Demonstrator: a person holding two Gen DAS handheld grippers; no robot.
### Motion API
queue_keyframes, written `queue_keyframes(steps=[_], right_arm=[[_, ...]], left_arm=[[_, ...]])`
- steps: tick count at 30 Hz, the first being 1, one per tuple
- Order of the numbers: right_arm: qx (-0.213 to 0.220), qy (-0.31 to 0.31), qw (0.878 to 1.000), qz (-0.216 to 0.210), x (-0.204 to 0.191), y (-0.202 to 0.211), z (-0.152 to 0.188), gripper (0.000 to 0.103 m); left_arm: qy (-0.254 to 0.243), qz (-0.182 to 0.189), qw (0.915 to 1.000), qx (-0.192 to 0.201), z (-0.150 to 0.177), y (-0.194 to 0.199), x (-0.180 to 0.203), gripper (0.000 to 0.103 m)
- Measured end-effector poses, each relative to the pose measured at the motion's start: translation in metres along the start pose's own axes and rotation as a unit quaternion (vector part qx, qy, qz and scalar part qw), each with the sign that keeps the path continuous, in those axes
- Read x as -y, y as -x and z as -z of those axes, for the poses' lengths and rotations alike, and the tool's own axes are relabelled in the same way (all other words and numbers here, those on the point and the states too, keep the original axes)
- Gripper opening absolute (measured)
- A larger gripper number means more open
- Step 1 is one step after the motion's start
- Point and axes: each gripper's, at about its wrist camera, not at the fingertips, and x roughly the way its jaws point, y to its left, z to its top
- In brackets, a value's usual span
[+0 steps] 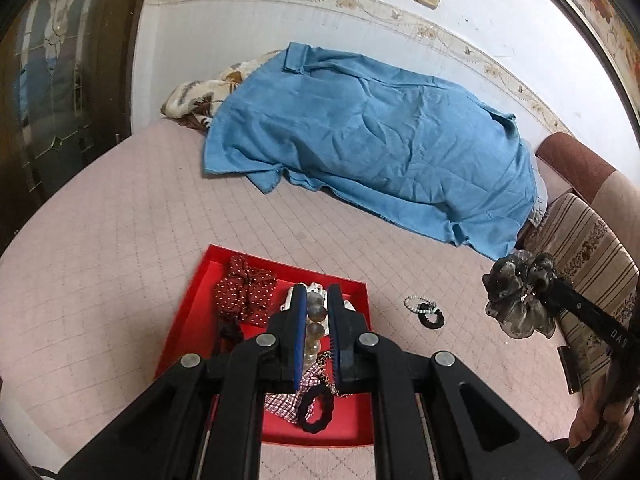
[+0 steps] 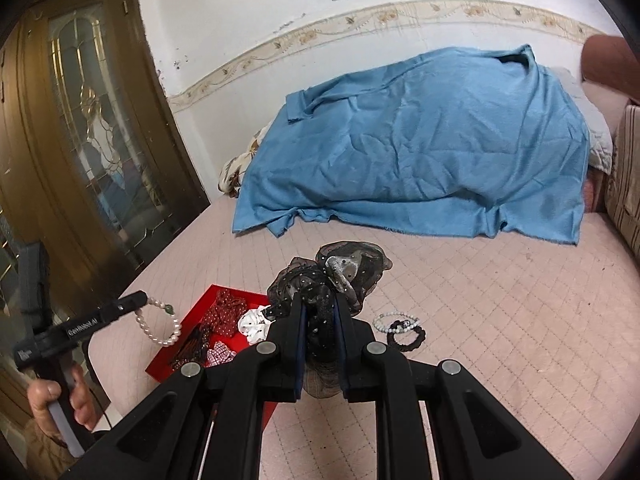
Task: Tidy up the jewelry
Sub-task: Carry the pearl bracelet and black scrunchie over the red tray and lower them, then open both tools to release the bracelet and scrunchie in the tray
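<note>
My left gripper (image 1: pixel 316 292) is shut on a pearl bracelet (image 1: pixel 314 322), whose beads show between the blue pads. In the right wrist view the bracelet (image 2: pixel 158 322) hangs as a loop from the left gripper (image 2: pixel 140 300), above the red tray's left edge. My right gripper (image 2: pixel 319 300) is shut on a sheer black scrunchie (image 2: pixel 332 272), held up over the bed to the right of the tray; the scrunchie (image 1: pixel 520 296) also shows in the left wrist view. The red tray (image 1: pixel 188 332) holds a red dotted scrunchie (image 1: pixel 244 292), a checked one (image 1: pixel 288 396) and a black hair tie (image 1: pixel 318 412).
A white bead bracelet and a black hair tie (image 2: pixel 400 328) lie on the pink quilted bed right of the tray. A blue cloth (image 1: pixel 380 140) covers a heap at the back. A wooden glazed door (image 2: pixel 80 140) stands left, a striped cushion (image 1: pixel 592 248) right.
</note>
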Motion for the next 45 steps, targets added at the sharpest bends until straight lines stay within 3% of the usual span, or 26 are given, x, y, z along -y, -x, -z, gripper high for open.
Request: queue_keyframes(steps=[10,16,22,29,35,45], right_arm=[[-0.067,0.027,0.997,-0.022,-0.029,-0.058,0.023,0.015],[-0.108,0.057,0.992,-0.041,-0.058,-0.098,0.036,0.015],[-0.143,0.08,0.985,-0.05,-0.08,-0.141,0.043,0.015],[-0.185,0.077,0.979,-0.037,-0.087,-0.189,0.05,0.015],[-0.206,0.088,0.975,-0.009,-0.088,-0.211,0.055,0.015],[-0.225,0.096,0.97,-0.011,-0.094,-0.211,0.063,0.016]], left_arm=[[0.027,0.021,0.9982,-0.05,0.017,-0.041,-0.02,0.01],[0.029,0.006,0.996,-0.084,0.032,-0.053,-0.031,0.01],[0.016,-0.064,0.9924,-0.104,0.043,-0.059,-0.047,0.01],[0.011,-0.128,0.981,-0.145,0.053,-0.077,-0.063,0.01],[-0.009,-0.143,0.9774,-0.156,0.057,-0.081,-0.06,0.01],[-0.034,-0.167,0.9742,-0.148,0.059,-0.083,-0.05,0.01]])
